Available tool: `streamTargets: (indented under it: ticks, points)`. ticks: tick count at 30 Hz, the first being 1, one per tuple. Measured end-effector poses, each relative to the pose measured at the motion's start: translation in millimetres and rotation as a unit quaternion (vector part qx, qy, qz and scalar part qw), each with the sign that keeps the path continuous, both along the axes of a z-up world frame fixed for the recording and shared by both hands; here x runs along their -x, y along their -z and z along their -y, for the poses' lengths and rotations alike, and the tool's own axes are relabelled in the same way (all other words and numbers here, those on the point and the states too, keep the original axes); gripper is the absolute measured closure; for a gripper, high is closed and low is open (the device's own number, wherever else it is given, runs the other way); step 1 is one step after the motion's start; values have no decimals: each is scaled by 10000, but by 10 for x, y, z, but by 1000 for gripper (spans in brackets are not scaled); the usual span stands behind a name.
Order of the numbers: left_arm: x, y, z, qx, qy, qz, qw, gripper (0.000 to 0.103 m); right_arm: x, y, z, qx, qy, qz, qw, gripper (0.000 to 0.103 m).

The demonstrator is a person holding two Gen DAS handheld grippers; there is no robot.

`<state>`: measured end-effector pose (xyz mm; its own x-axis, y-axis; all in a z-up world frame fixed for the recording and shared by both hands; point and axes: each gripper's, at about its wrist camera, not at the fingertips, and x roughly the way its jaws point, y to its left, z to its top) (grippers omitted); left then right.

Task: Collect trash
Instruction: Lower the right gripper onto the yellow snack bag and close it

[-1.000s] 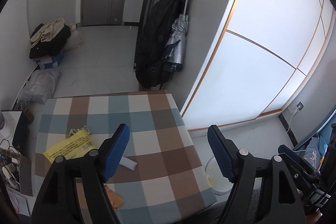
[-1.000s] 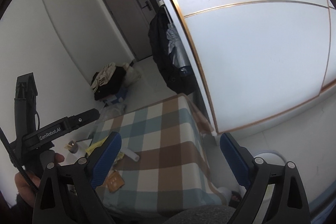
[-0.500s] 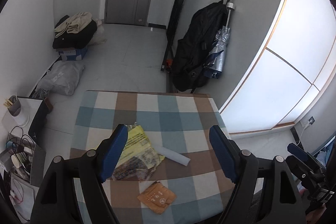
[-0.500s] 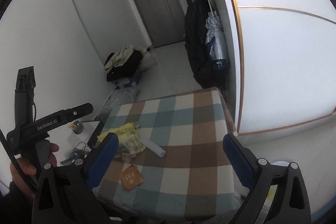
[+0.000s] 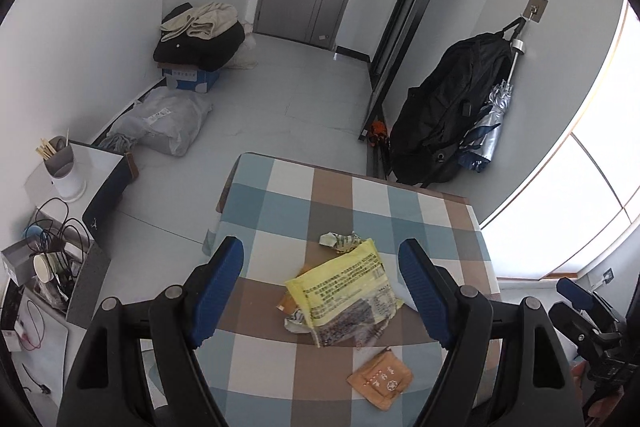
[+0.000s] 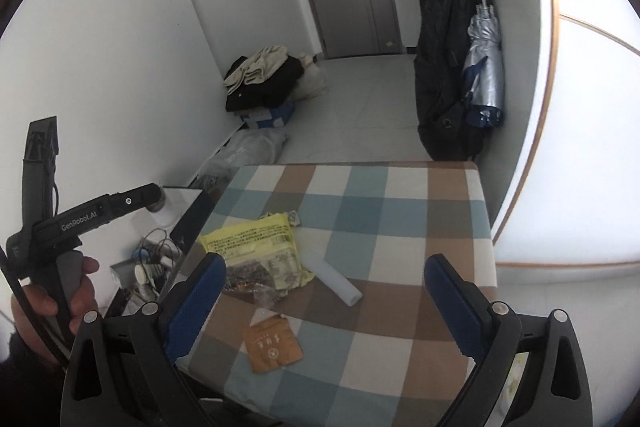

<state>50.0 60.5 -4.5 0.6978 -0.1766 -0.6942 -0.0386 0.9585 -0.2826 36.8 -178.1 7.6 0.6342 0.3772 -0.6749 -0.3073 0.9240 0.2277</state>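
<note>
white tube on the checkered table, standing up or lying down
Lying down: the white tube rests lengthwise on the checkered table, beside the yellow bag.

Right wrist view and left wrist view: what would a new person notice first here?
The eye goes first to the checked tablecloth, where a yellow plastic bag lies near the left side. Beside it lie a white tube and, nearer the camera, a small brown packet. Both the left tool and the right tool hover open above the table, holding nothing.
</note>
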Motion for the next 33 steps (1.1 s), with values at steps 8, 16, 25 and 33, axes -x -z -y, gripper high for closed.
streamTargets:
  ticks: [8, 16, 25, 33]
  points:
    - [-15, 94, -366, 318, -350, -185, 9987, 26, -312, 291, -498, 362, -560, -288, 9974, 2]
    - [-97, 205, -634, 884, -708, -450, 9925, 26, -662, 581, -897, 548, -1139, -547, 9905, 2]
    - [-182, 300, -668, 971, -721, -667, 9904, 26, -1043, 933, -1140, 574, -1671, -935, 9798, 3]
    - [-273, 394, -649, 926, -683, -876, 9895, 26, -1245, 1100, -1216, 340, -1976, -1287, 9712, 5]
